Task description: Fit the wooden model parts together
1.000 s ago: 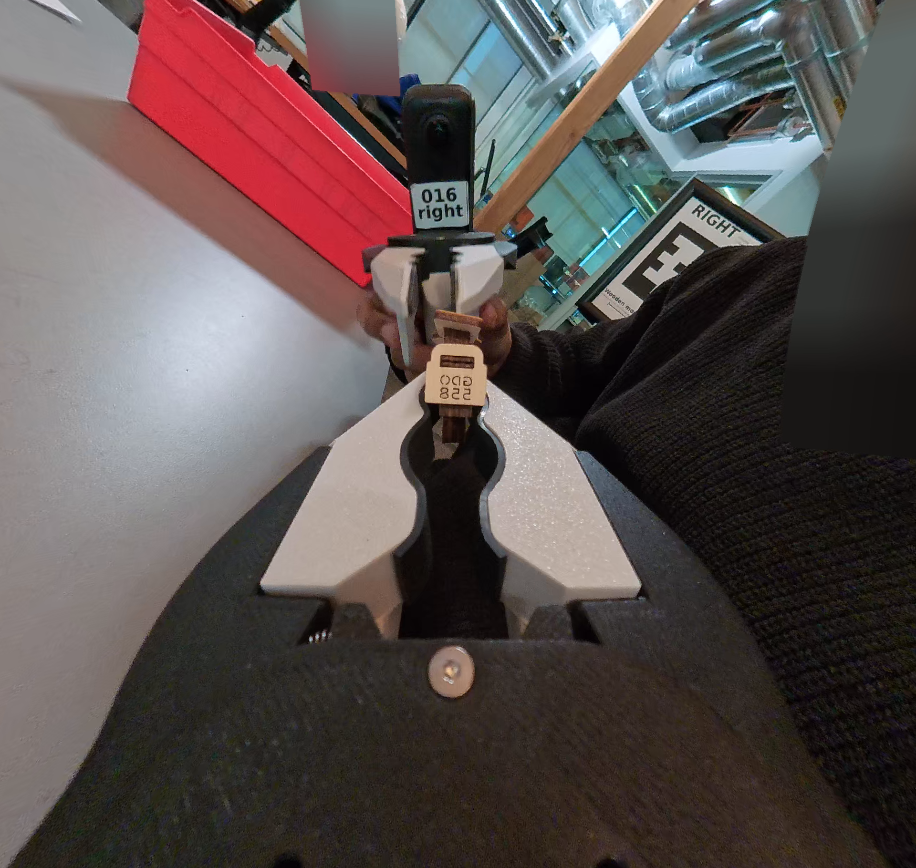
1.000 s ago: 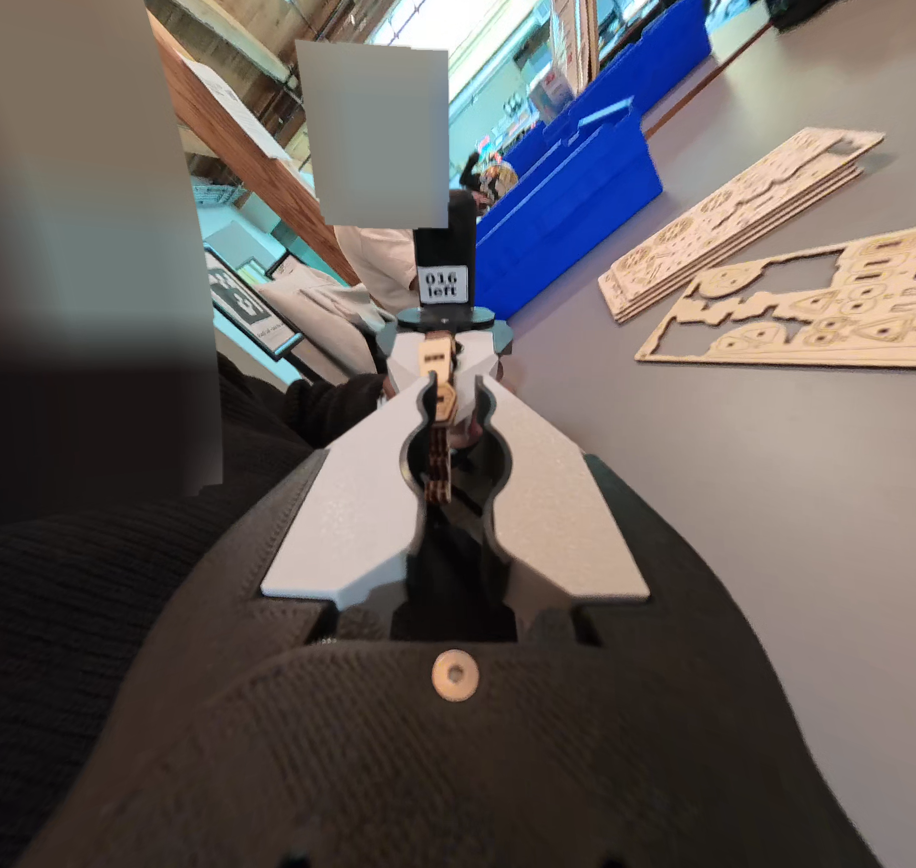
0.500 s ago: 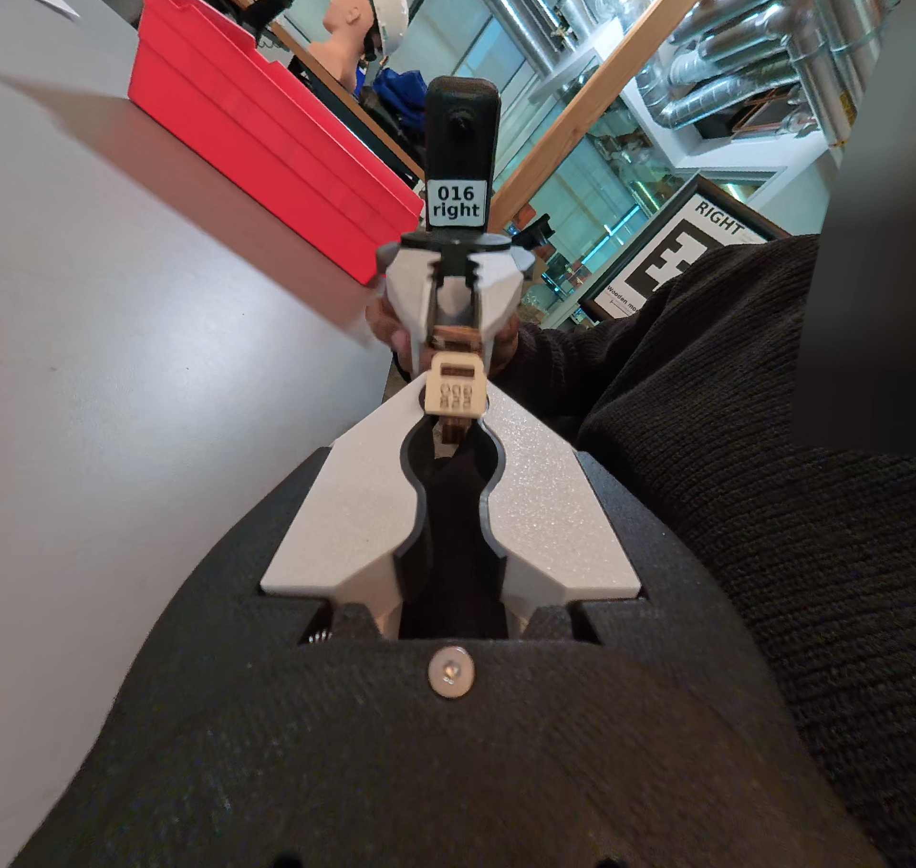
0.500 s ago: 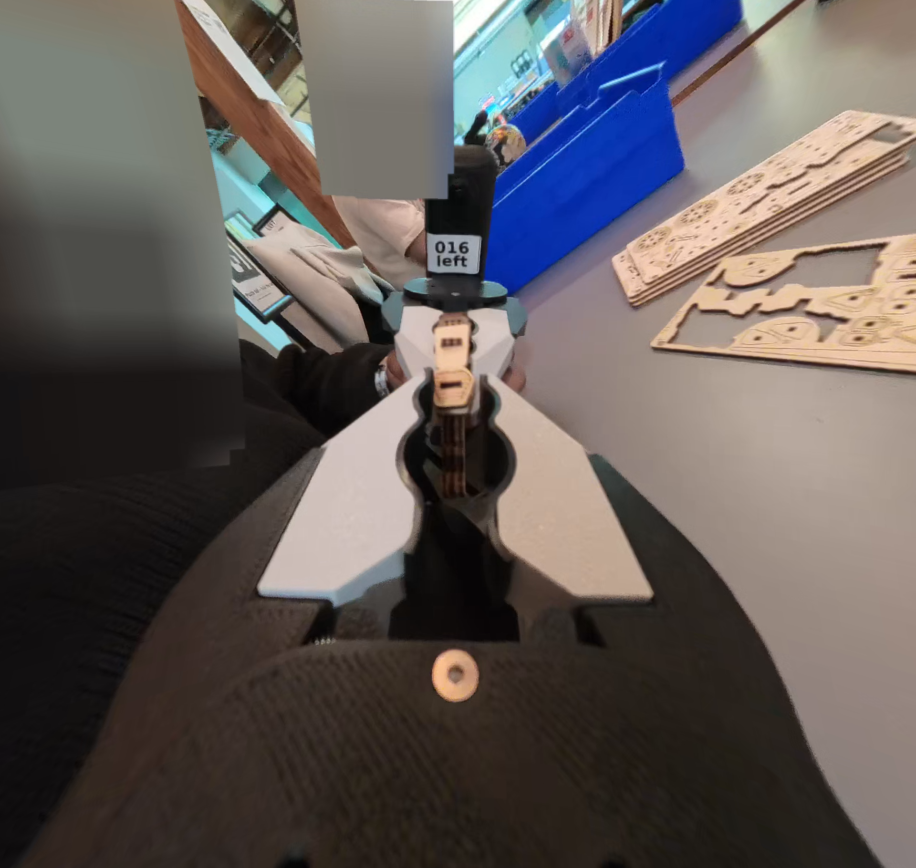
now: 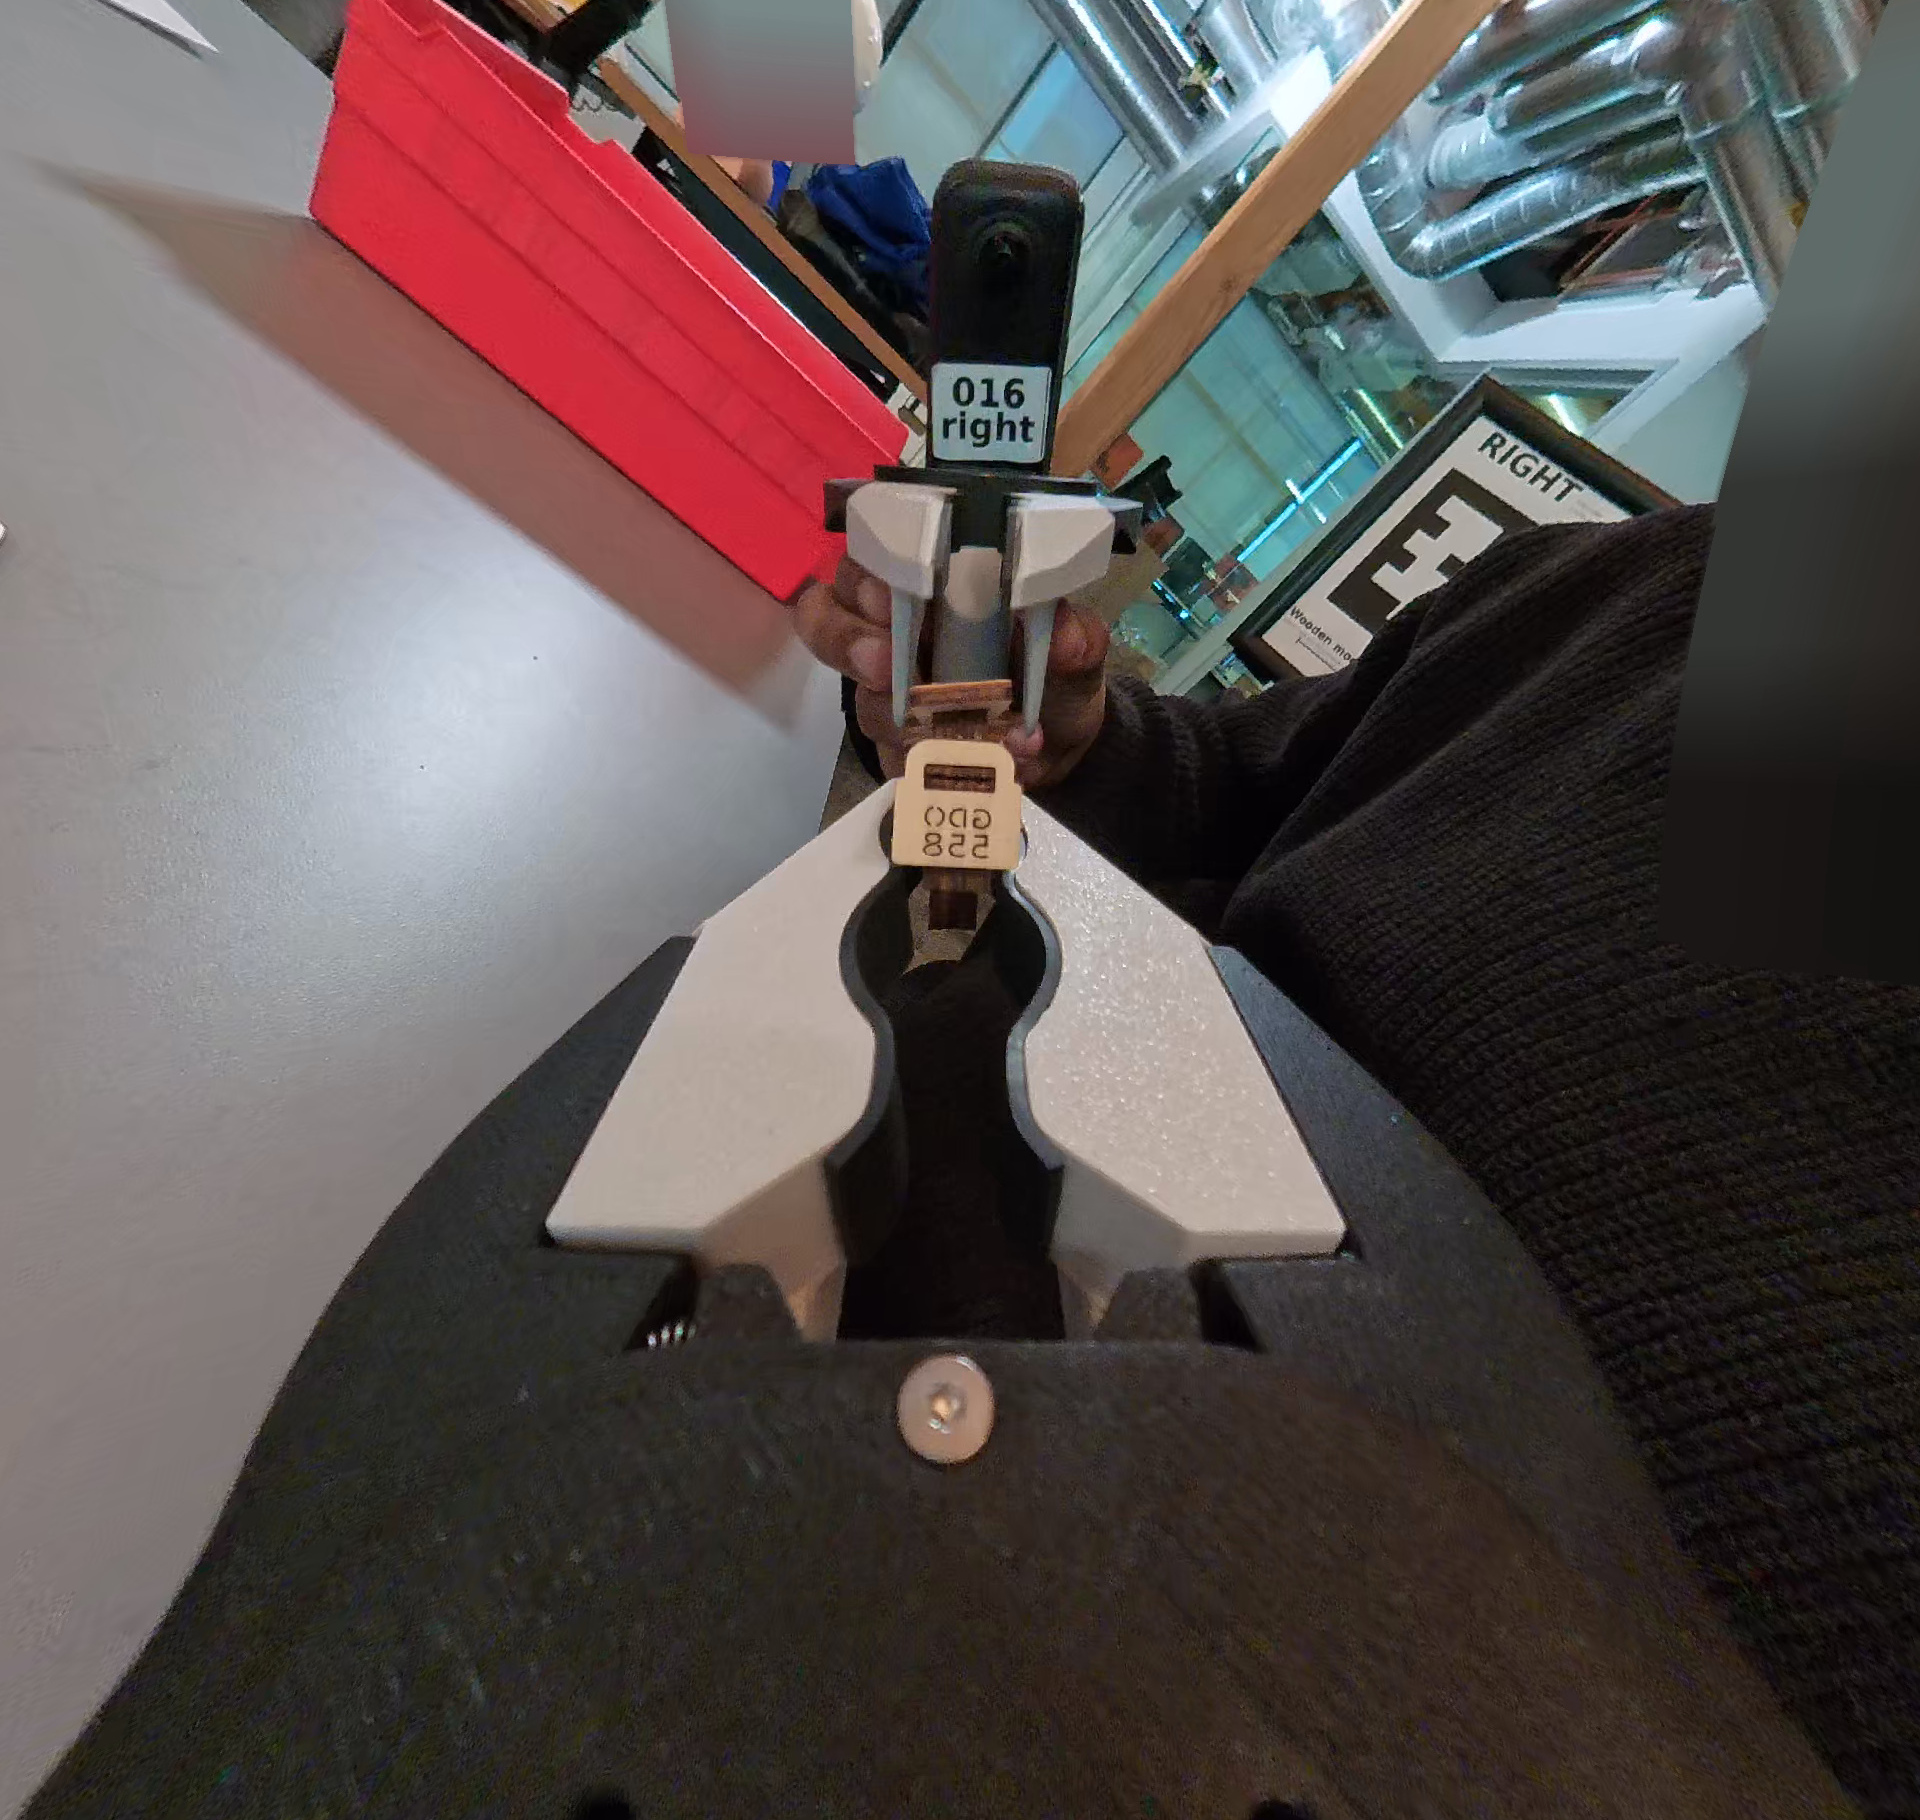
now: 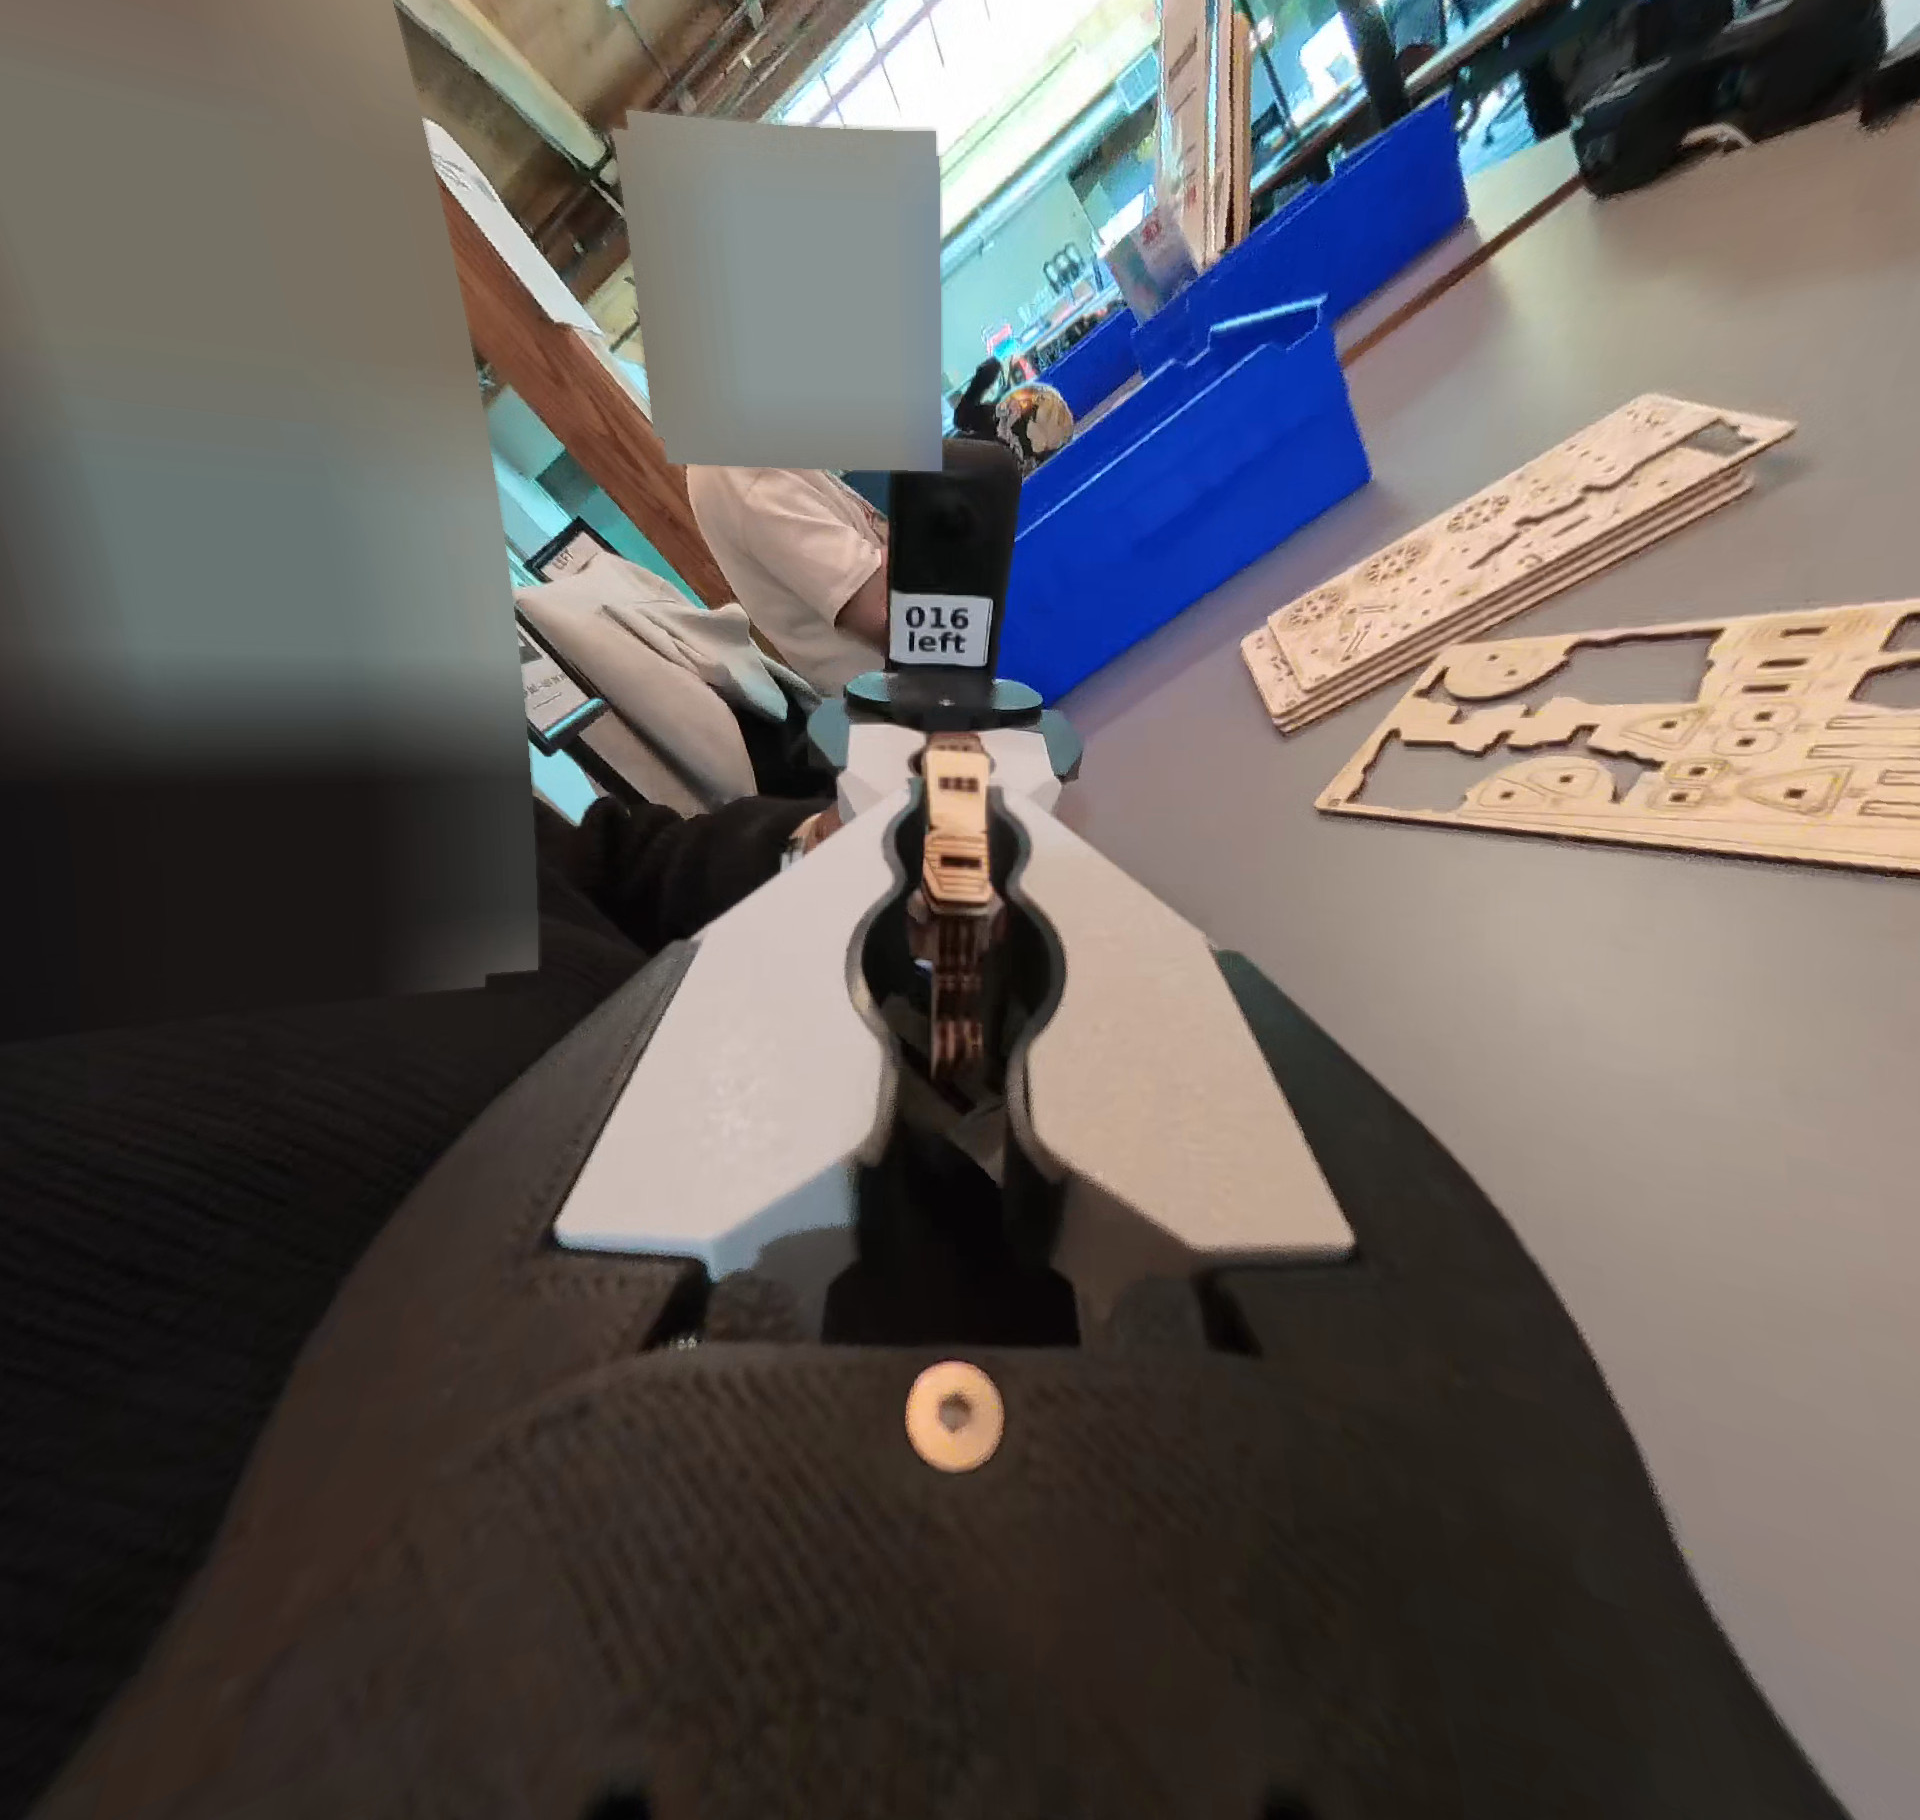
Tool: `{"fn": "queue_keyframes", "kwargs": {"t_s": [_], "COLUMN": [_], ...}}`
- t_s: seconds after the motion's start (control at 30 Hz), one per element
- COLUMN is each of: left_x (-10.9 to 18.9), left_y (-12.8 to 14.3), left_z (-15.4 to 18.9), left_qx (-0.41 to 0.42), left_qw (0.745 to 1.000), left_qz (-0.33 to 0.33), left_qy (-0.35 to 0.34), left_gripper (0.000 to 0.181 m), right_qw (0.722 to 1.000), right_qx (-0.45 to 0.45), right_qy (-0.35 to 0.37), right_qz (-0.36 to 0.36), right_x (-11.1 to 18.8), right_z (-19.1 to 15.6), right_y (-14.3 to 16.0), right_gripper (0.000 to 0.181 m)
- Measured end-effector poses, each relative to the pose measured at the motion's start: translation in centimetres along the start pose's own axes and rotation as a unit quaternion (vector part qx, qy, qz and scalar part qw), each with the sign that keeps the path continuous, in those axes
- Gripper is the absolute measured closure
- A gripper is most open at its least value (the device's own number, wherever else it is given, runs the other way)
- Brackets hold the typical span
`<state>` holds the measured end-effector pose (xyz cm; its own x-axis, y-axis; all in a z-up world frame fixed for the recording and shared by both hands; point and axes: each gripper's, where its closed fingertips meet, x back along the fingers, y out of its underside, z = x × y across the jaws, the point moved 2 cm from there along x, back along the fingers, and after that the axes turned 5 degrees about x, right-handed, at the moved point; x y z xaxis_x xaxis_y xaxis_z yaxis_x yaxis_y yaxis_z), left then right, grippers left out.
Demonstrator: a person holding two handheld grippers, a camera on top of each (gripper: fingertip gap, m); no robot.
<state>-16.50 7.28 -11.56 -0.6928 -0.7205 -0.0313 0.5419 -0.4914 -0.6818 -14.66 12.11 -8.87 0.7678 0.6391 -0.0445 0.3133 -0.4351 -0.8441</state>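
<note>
The two grippers face each other tip to tip above the grey table [image 5: 260, 783]. My left gripper [image 5: 956, 840] is shut on a small pale wooden part [image 5: 956, 820] with engraved marks. My right gripper [image 6: 958, 820] is shut on a brown layered wooden piece [image 6: 956, 1001]. In the left wrist view, the right gripper [image 5: 961, 721] holds that piece [image 5: 961, 698] right behind the pale part. In the right wrist view, the pale part [image 6: 956, 861] sits on the layered piece's front end, with the left gripper [image 6: 951, 768] just beyond. The joint itself is partly hidden.
A red bin [image 5: 582, 295] stands on the table on the left gripper's side. A blue bin [image 6: 1174, 513], a stack of wooden part sheets [image 6: 1507, 565] and a punched-out sheet [image 6: 1662, 752] lie on the other side. A person's dark sleeve [image 5: 1455, 887] is close by. The tips of both grippers are at nearly the same place.
The right gripper has turned from a tilt to square with the left one. The layered piece now shows broader in the right wrist view. The two parts stay together between the tips.
</note>
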Motion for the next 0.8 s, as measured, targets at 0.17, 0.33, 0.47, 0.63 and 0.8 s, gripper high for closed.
{"fn": "queue_keyframes", "kwargs": {"t_s": [0.17, 0.33, 0.47, 0.63, 0.8], "left_x": [-0.1, -0.1, 0.0, 0.0, 0.0], "left_y": [0.2, 0.0, 0.0, -0.1, -0.2], "left_z": [0.0, 0.1, 0.0, 0.1, 0.0], "left_qx": [-0.011, -0.007, -0.006, -0.006, -0.002], "left_qw": [1.000, 1.000, 1.000, 1.000, 1.000], "left_qz": [-0.005, 0.000, 0.001, 0.004, 0.005], "left_qy": [-0.005, -0.005, -0.002, -0.003, 0.000], "left_gripper": [0.175, 0.175, 0.175, 0.175, 0.175], "right_qw": [0.999, 1.000, 0.998, 1.000, 0.999], "right_qx": [-0.027, -0.011, -0.018, 0.000, -0.009], "right_qy": [-0.011, -0.005, -0.013, -0.004, -0.010], "right_qz": [-0.040, 0.004, -0.058, -0.027, -0.031], "right_x": [-1.0, 0.2, -1.2, -0.3, -0.7], "right_z": [-0.1, 0.0, -0.3, -0.3, -0.3], "right_y": [1.9, -0.2, 2.4, 0.6, 1.2], "right_gripper": [0.166, 0.170, 0.163, 0.166, 0.162]}}
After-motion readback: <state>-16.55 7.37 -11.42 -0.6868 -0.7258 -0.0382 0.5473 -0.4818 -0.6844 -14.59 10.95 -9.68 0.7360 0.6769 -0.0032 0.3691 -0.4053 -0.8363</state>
